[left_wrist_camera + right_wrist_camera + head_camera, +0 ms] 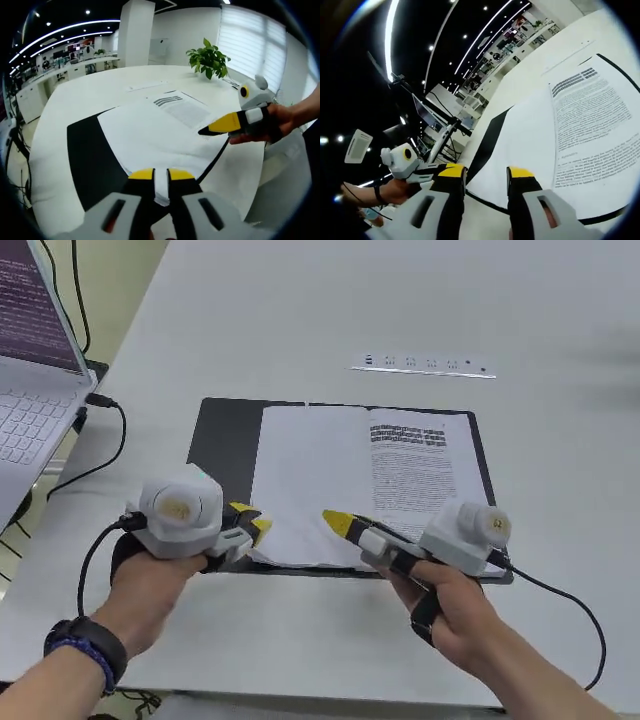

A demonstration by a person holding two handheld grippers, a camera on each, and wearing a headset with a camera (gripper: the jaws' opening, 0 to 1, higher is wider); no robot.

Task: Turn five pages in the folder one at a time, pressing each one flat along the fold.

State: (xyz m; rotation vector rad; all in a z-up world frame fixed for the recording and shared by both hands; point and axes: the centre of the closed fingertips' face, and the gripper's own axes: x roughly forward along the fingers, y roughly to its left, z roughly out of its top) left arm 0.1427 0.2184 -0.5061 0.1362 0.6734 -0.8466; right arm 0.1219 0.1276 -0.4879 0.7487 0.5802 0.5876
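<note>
A black folder [222,440] lies open on the white table, also seen as the folder [90,150] in the left gripper view. A blank white page [310,475] arches over its middle, and a printed page [415,470] lies on the right. My left gripper [253,525] is at the folder's near edge, its jaws shut on the blank page's lower edge [161,192]. My right gripper [338,523] hovers over the pages' near edge; its own view shows the right gripper [486,176] open with nothing held, the printed page [590,115] beyond it.
An open laptop [30,370] stands at the far left with a black cable [100,455] running toward the folder. A white power strip [425,365] lies behind the folder. A potted plant [207,57] stands at the table's far side.
</note>
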